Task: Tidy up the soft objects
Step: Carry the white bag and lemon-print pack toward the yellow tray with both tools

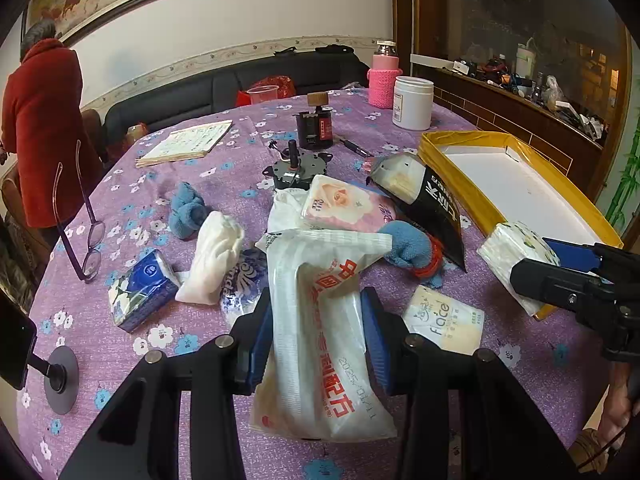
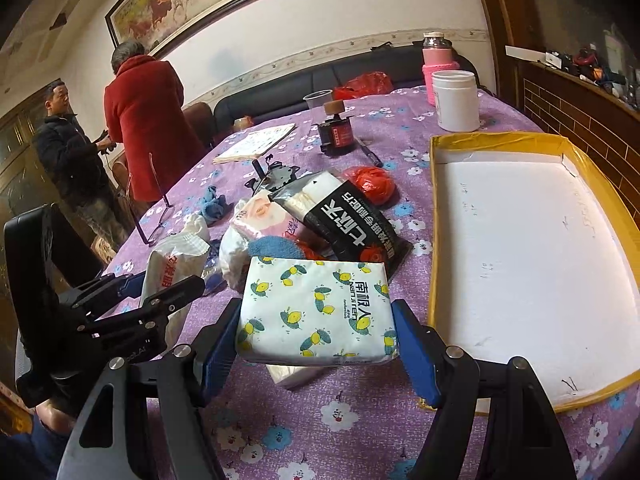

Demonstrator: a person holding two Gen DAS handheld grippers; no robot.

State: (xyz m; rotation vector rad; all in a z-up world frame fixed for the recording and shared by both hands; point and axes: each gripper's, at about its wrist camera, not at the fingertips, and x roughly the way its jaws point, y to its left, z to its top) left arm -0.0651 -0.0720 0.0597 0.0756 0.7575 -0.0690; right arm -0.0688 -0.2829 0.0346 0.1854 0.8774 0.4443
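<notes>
Purple flowered cloth is covering the round counter (image 1: 168, 200), with a dark sofa and a framed painting behind it. Two people are standing past the counter's far left edge.

Near the middle, soft things are lying in a loose heap: a pink tissue pack (image 1: 346, 204), a black packet (image 1: 430, 208) leaning over it, a blue sock (image 1: 408, 246), a white cloth bag (image 1: 214, 262) and a blue tissue pack (image 1: 140, 294). A small cream pack (image 1: 444, 320) is lying flat on the near side of the heap.

The left tool (image 1: 316, 340) is clamping a long white packet with red lettering (image 1: 320, 320), its blue pads pressing on both sides. The packet seems to be lifted at the near end, though its far end is blending into the heap.

The right tool (image 2: 318, 336) is gripping a white tissue pack printed with lemons (image 2: 316, 312) across its width, holding it level just above the cloth. It is sitting just beside the near left edge of a shallow yellow-rimmed tray (image 2: 434, 216), whose white floor is lying bare and open.

Glasses (image 1: 88, 240) are resting close to the counter's left edge. A notebook (image 1: 188, 144), a small motor (image 1: 296, 166), a dark jar (image 1: 314, 130), a white tub (image 1: 412, 102) and a pink bottle (image 1: 384, 78) are standing farther back. Bare cloth is stretching along the near edge below both tools.
</notes>
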